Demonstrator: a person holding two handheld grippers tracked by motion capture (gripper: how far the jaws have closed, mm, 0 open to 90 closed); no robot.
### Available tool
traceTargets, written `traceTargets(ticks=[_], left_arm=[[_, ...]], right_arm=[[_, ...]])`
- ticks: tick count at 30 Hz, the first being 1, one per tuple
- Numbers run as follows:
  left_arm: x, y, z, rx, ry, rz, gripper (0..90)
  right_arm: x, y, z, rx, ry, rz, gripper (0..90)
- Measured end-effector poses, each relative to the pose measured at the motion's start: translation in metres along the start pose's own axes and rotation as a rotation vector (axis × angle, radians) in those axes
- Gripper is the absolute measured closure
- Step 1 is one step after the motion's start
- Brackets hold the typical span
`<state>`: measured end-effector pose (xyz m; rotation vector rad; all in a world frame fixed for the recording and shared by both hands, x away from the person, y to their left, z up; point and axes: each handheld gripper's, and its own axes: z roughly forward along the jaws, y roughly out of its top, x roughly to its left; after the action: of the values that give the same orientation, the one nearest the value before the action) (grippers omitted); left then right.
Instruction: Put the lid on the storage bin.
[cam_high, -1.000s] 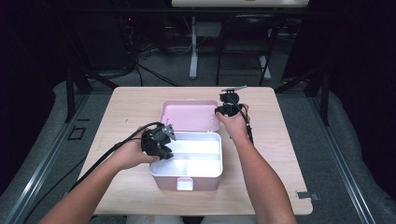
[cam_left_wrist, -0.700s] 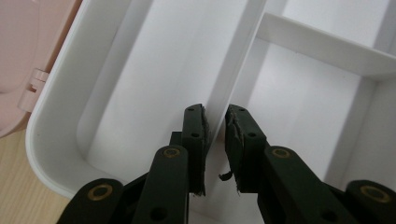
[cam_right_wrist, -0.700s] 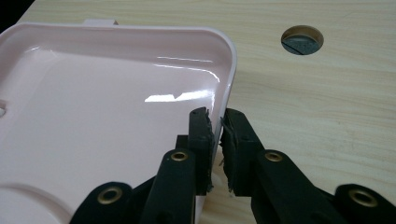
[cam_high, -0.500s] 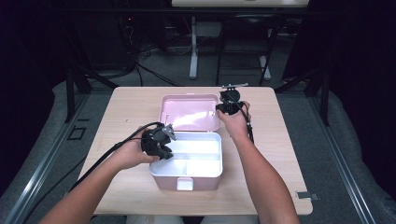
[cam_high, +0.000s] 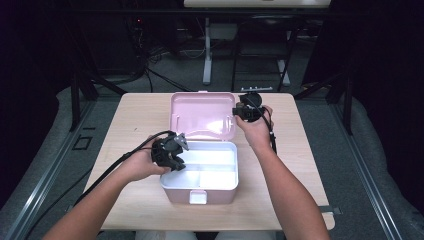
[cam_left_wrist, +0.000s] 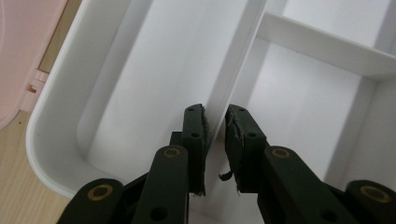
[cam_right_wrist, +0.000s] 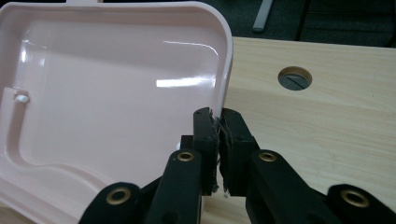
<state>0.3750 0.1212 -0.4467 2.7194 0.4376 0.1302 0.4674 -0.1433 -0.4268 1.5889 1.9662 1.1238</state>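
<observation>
A pink box stands on the table with a white divided tray inside it. My left gripper reaches into the tray at its left end. In the left gripper view its jaws are shut on the tray's long divider wall. The pink lid is hinged at the back and stands tilted up. My right gripper is at the lid's right edge. Its jaws have just been closing and grip the rim of the lid.
The wooden table has bare room on both sides of the box. A round cable hole sits in the tabletop beyond the lid's right edge. Dark floor, cables and a desk stand lie behind the table.
The right hand has risen and the pink lid has swung up from lying nearly flat to a steeper tilt. The left hand and the tray have stayed still.
</observation>
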Motion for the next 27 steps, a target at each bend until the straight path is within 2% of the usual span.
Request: traceTargets(ticks=[7, 15, 27], left_arm=[[0.0, 0.0, 0.0, -0.001, 0.001, 0.0, 78.0], [0.0, 0.0, 0.0, 0.002, 0.002, 0.0, 78.0], [0.0, 0.0, 0.0, 0.0, 0.002, -0.001, 78.0]], right_arm=[[0.003, -0.001, -0.017, -0.041, 0.025, -0.009, 86.6], [0.009, -0.007, -0.037, -0.095, 0.036, -0.063, 87.1], [0.016, -0.022, -0.063, -0.163, 0.064, -0.101, 87.4]])
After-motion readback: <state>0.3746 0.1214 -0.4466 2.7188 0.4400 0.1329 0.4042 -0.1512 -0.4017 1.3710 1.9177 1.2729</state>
